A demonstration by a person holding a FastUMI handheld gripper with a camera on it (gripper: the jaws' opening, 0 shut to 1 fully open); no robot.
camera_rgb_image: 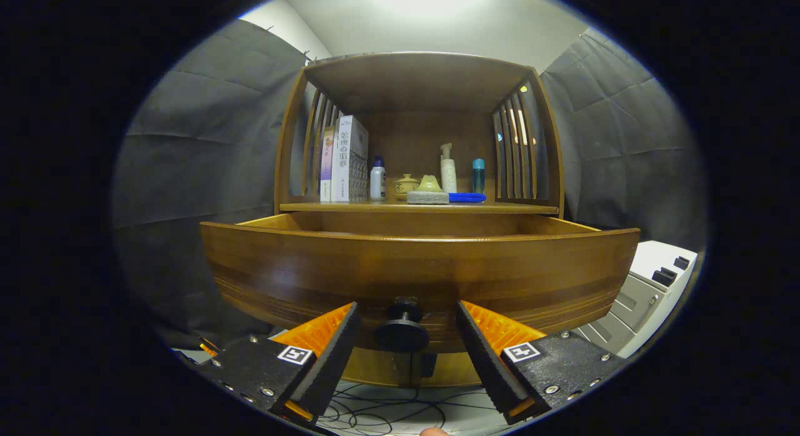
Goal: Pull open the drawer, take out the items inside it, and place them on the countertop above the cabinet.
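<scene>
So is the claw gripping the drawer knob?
No, the claw is open, its fingers standing apart on either side of the drawer knob.

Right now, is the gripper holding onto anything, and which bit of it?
Nothing is held. The gripper is open, its fingers either side of the round black knob on the pulled-out brown wooden drawer, with a gap at each side.

Wooden countertop carries books, bottles, a sponge, small pots.
</scene>
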